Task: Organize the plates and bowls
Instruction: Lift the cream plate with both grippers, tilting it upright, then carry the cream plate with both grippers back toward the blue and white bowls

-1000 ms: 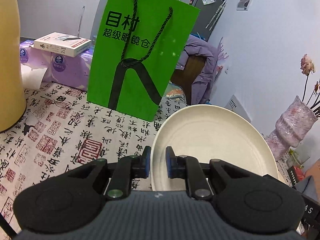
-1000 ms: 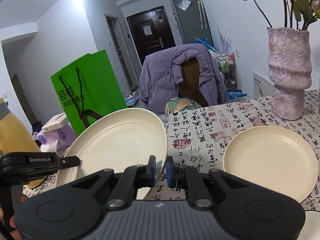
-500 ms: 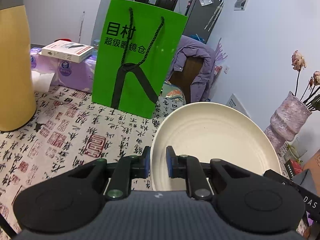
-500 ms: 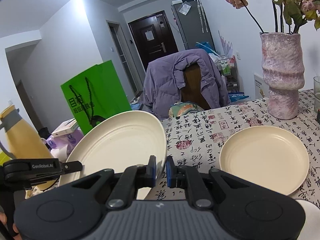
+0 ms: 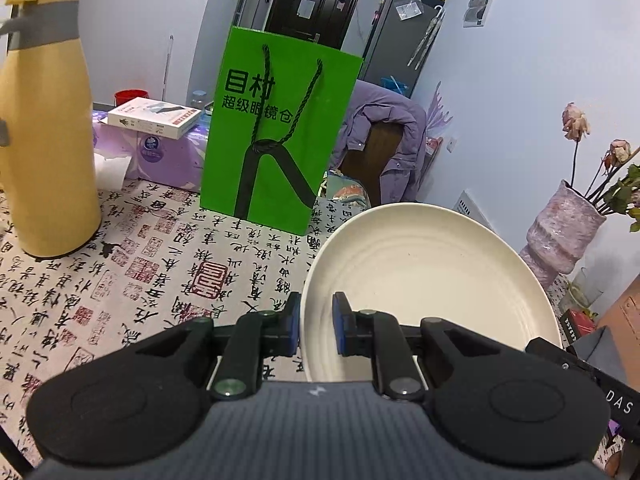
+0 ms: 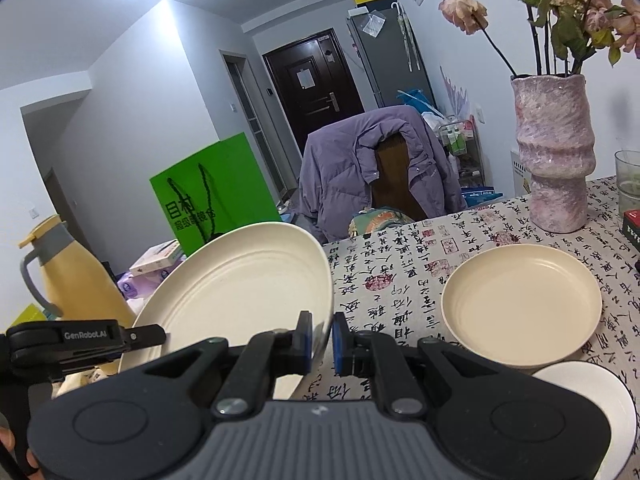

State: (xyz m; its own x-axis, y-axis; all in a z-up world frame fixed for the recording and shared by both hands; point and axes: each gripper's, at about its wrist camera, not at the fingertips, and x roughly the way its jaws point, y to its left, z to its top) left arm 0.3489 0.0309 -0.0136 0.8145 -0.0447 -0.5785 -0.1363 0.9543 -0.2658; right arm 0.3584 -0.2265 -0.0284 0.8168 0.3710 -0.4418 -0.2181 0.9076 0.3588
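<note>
A large cream plate [image 5: 424, 280] hangs tilted above the table, gripped at two opposite rims. My left gripper [image 5: 316, 328] is shut on its left rim, and the right gripper's body [image 5: 580, 364] shows at the plate's far side. In the right wrist view my right gripper [image 6: 322, 338] is shut on the right rim of this large cream plate [image 6: 240, 288], with the left gripper's body [image 6: 80, 340] beyond it. A smaller cream plate [image 6: 520, 304] lies flat on the tablecloth to the right. A white dish [image 6: 592, 396] peeks out at the bottom right.
A green paper bag [image 5: 276, 136] stands at the table's far side, a yellow thermos jug [image 5: 44, 128] at the left. A pink vase [image 6: 554, 152] with dried flowers stands at the right, a glass [image 6: 628, 180] beside it. A chair with a purple jacket [image 6: 372, 168] is behind the table.
Both grippers have drawn back and risen a little with the large plate between them; the bag, jug and vase look farther away. Both grips are unchanged.
</note>
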